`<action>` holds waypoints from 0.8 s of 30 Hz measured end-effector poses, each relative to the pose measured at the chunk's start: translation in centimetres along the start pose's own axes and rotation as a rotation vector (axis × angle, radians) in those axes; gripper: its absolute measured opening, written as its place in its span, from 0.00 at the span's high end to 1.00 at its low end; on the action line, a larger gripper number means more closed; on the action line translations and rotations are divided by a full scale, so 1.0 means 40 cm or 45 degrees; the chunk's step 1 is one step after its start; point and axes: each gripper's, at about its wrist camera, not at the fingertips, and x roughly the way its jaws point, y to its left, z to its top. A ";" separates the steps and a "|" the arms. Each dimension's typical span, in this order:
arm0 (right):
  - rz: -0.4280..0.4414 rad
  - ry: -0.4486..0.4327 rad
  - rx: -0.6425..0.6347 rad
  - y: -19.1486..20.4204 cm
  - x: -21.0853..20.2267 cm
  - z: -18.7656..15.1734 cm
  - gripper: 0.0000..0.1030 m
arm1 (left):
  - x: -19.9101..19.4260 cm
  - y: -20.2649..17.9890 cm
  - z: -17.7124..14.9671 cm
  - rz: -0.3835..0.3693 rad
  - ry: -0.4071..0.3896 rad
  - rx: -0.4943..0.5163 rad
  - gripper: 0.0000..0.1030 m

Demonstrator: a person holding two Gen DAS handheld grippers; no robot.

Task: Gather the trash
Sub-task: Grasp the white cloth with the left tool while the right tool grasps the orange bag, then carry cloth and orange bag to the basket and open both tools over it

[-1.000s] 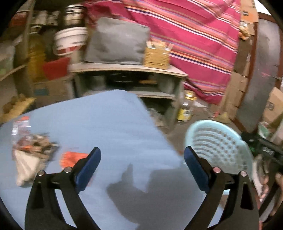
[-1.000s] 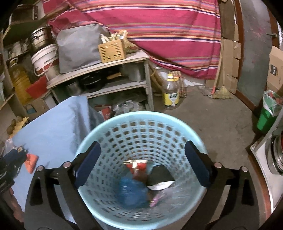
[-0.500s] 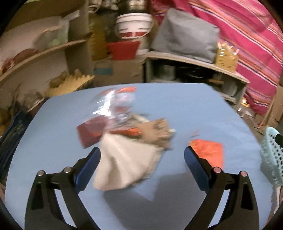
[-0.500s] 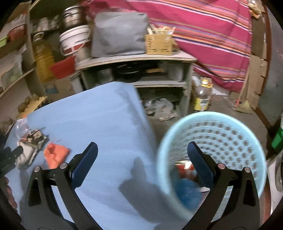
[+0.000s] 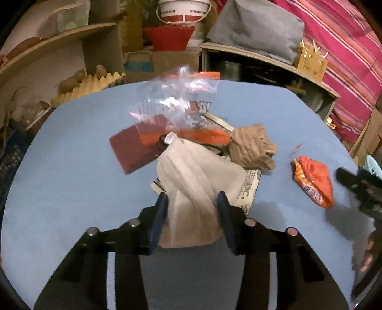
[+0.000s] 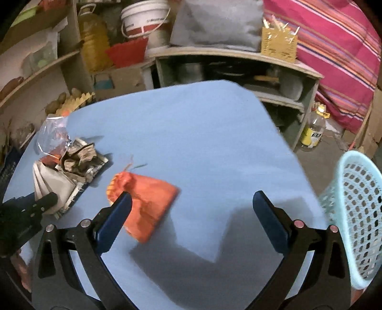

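Observation:
On the blue table (image 5: 59,186) lies a trash pile: a white face mask (image 5: 191,181), crumpled brown paper (image 5: 253,147), a clear plastic bag (image 5: 176,100) and a dark red card (image 5: 133,147). My left gripper (image 5: 192,205) has its fingers closed against the near end of the mask. An orange wrapper (image 5: 315,181) lies apart to the right. In the right wrist view the orange wrapper (image 6: 145,202) lies by the left finger of my open, empty right gripper (image 6: 192,205). The pile (image 6: 69,167) is further left. The light blue basket (image 6: 355,214) stands at the right edge.
Behind the table stand shelves (image 6: 234,59) with a grey cushion (image 6: 214,23), a white bucket (image 6: 143,16), a red bowl (image 6: 126,52) and a yellow box (image 6: 279,45). An oil bottle (image 6: 312,131) stands on the floor. A striped cloth (image 6: 339,52) hangs at the right.
My left gripper swung left from the basket to the pile and closed on the mask. My right gripper left the basket and moved over the table toward the orange wrapper.

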 end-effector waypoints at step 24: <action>0.086 0.014 -0.124 0.056 -0.013 0.007 0.85 | -0.191 0.041 0.039 -0.016 -0.194 -0.031 0.70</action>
